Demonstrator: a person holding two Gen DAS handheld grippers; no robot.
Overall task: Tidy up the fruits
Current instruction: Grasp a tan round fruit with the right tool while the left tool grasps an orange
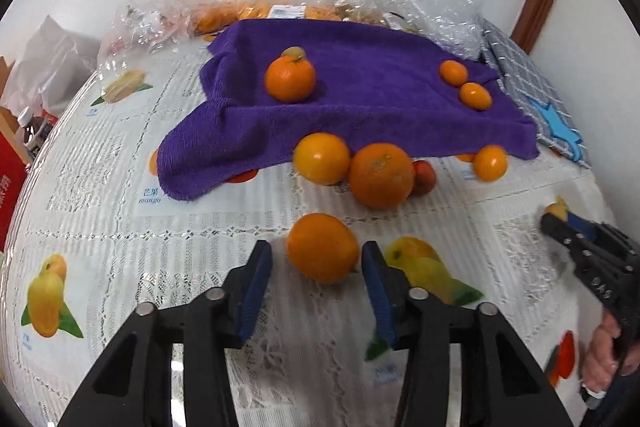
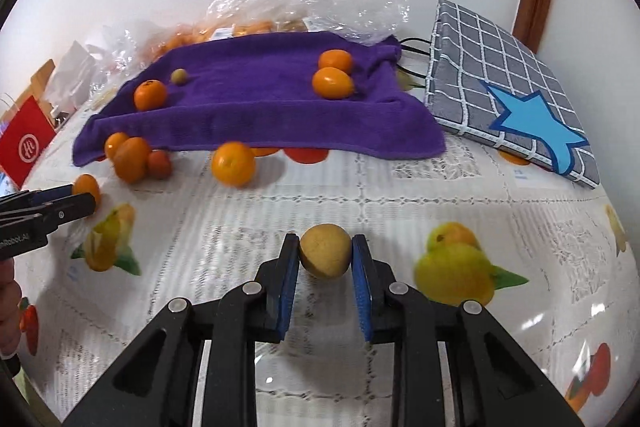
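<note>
With the right gripper already pinching the yellowish fruit just short of the purple towel, I'd slide the wide-open left gripper further around its orange, also short of the towel, before squeezing.
</note>
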